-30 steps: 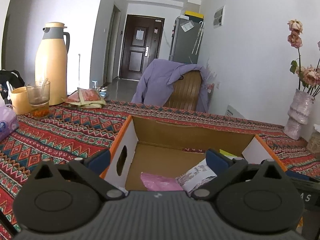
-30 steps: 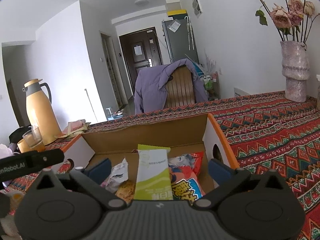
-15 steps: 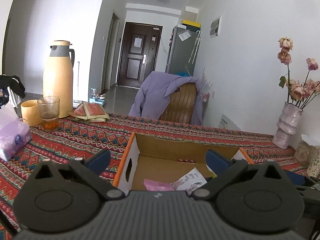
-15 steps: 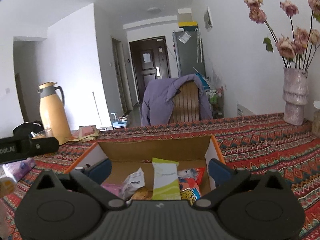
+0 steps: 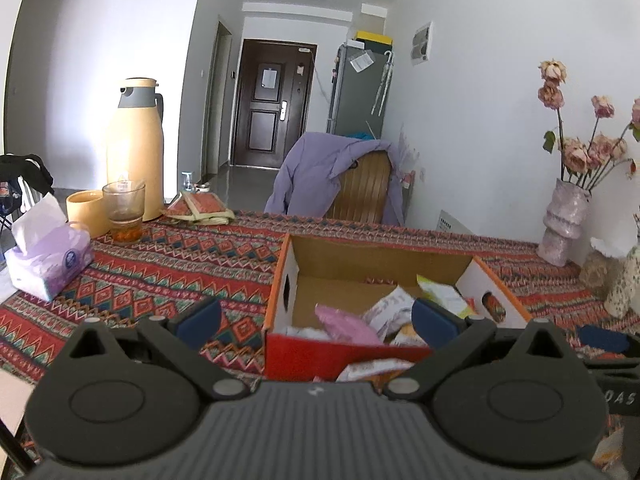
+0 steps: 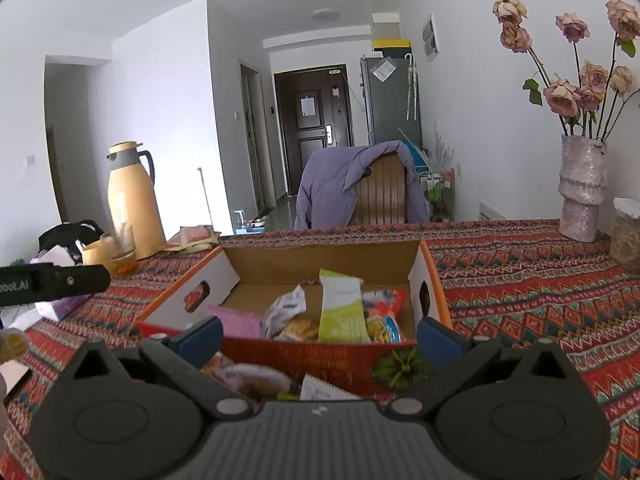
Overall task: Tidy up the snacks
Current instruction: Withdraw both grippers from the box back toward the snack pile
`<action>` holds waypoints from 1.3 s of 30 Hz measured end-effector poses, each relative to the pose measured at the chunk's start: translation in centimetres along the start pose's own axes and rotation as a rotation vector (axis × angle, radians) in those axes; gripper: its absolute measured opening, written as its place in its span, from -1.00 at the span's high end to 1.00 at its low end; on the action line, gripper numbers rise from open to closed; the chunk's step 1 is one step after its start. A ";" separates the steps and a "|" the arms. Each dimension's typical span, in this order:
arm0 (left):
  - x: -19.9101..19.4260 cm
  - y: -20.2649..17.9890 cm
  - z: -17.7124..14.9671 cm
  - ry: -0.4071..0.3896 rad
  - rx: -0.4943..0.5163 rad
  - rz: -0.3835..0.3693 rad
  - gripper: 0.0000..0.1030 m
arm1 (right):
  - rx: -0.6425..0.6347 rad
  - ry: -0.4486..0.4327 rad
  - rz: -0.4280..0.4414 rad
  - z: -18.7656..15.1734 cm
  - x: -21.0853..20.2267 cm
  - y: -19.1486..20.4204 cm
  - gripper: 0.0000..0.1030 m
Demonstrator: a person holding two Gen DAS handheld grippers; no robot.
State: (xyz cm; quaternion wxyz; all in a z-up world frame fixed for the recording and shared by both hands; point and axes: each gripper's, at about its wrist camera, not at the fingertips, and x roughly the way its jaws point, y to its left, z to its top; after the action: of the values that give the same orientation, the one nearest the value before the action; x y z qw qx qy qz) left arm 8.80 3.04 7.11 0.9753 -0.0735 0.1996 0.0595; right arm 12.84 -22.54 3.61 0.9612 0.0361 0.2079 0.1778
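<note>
A cardboard box [image 6: 320, 258] with orange edges and a red near wall sits on a patterned tablecloth [image 6: 520, 280]. Both grippers hang just near of it, pointing into it.

The right gripper [image 6: 320, 336] is spread wide with nothing between its blue pads [image 6: 202, 334]. Between its fingers, the box holds a green-and-white packet [image 6: 344, 308] standing tilted against the other snacks, a pink packet [image 6: 236, 320] to its left, a white crumpled packet [image 6: 286, 308], a cracker pack [image 6: 298, 328] and a red-and-blue bag [image 6: 384, 316] to the right. Outside the box, against the near wall, lie 2 more packets [image 6: 256, 380], blurred, close to the gripper body.

The left gripper [image 5: 316, 318] is also spread wide and empty. From its view the pink packet [image 5: 344, 324] lies near the red wall [image 5: 320, 354], with the white packet [image 5: 388, 308] and the green one [image 5: 440, 294] farther right. Part of the right gripper [image 5: 604, 340] shows at the right edge.

On the far left of the table stand a yellow thermos [image 5: 134, 148], a glass [image 5: 124, 212], a yellow cup [image 5: 86, 212] and a purple tissue pack [image 5: 48, 256]. Flat sachets [image 5: 198, 208] lie just right of the thermos. A vase [image 6: 582, 188] of dried roses stands far right. A chair [image 6: 380, 196] draped with a purple jacket stands beyond the table.
</note>
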 end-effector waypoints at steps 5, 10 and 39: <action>-1.4 0.8 -1.6 0.022 0.022 0.007 -1.00 | -0.023 0.014 -0.008 -1.4 -1.9 0.1 -1.00; -2.9 2.0 -3.5 0.052 0.009 0.008 -1.00 | -0.028 0.035 0.002 -3.0 -3.3 -0.2 -1.00; -2.2 3.0 -8.0 0.167 0.015 -0.008 -1.00 | 0.007 0.162 0.031 -7.3 -2.9 -1.0 -1.00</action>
State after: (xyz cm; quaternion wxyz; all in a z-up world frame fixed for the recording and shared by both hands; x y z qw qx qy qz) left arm 3.27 4.41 0.35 0.9560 -0.0719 0.2805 0.0477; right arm 7.68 -24.55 -2.01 0.9382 0.0282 0.2850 0.1944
